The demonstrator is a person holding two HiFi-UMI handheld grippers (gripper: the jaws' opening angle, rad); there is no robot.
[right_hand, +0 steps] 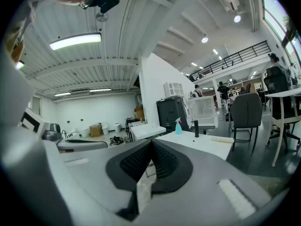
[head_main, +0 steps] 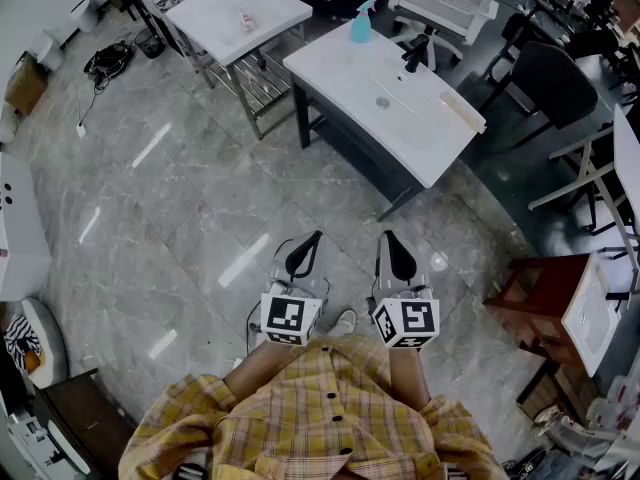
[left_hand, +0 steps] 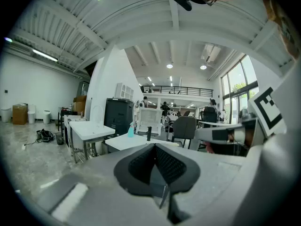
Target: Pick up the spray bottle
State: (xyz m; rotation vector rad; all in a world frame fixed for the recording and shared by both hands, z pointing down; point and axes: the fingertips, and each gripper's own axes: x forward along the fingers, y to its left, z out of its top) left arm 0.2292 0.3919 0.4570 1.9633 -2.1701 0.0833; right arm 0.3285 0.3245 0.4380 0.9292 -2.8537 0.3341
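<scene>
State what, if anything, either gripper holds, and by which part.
Nothing. Left gripper and right gripper are shut, empty; the spray bottle stands untouched on the table.

Yellow plaid shirt (head_main: 300,423), dark buttons (head_main: 333,397)

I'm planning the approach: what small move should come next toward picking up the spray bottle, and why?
Probably a step forward toward the white sink table, because the teal spray bottle stands at its far corner, well beyond reach. The left gripper and right gripper hover over floor, both jaws together, holding nothing.
</scene>
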